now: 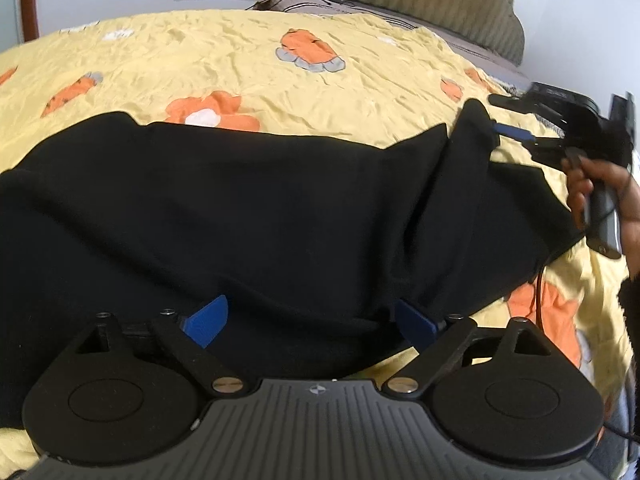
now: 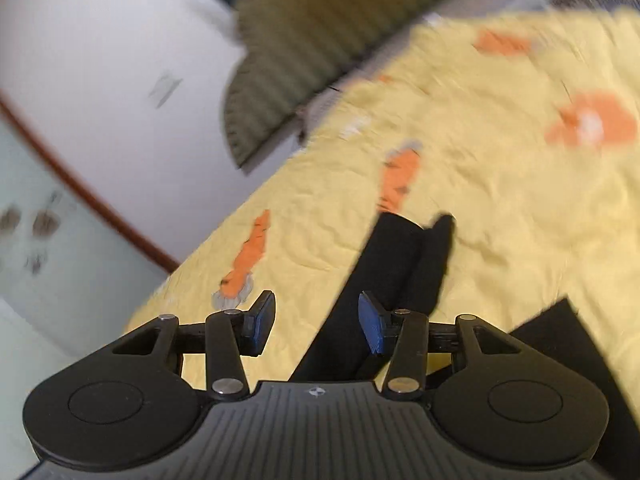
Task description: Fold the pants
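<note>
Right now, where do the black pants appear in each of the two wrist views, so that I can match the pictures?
Left wrist view: the black pants spread across the middle, from the left edge to the right tongs at the upper right.
Right wrist view: the black pants form a narrow strip in the lower middle, running up from between the open fingers.
Shared landmark: the yellow bedspread with orange carrot prints.
</note>
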Available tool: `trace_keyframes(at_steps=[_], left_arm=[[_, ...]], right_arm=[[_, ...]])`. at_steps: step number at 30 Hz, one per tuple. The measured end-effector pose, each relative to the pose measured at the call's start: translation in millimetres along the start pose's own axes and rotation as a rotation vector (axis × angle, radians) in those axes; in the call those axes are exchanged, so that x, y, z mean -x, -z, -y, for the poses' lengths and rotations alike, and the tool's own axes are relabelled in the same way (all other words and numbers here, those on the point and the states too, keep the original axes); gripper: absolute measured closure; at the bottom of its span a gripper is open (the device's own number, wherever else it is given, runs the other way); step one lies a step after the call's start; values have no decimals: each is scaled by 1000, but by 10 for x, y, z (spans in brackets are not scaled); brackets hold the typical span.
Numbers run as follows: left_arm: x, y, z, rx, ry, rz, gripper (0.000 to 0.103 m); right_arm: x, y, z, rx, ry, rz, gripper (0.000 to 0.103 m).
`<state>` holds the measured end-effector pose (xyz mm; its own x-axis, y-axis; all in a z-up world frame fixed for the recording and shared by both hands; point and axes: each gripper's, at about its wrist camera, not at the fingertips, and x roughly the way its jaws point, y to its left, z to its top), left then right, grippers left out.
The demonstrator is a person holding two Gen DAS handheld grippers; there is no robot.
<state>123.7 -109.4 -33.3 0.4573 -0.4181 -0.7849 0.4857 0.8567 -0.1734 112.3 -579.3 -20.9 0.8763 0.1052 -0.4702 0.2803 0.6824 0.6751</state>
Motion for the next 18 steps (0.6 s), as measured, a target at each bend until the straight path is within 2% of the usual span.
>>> trace_keyframes(at_steps=[1,5,8,11,13,18], left_arm=[[-4,7,7,-8,0,0,9],[-27,-7,-11,-2,19,-6,6],[-45,-20,-22,10,30,-8,4],[-60,-14,8,-1,24,-5,3],[-67,-6,31,-14,15,-3,3],[-79,-4,50,-28,7,-4,3]], right_arm=[[-28,26,26,-28,28,0,57],[23,203,155,-112,24,-14,57],[45,238,201,-156,-26,-14,57],[-3,194,267,-196,-24,-9,57],[-93,116,336,-247,-11,23,58],[-323,-56,559,-394,-49,116,59]])
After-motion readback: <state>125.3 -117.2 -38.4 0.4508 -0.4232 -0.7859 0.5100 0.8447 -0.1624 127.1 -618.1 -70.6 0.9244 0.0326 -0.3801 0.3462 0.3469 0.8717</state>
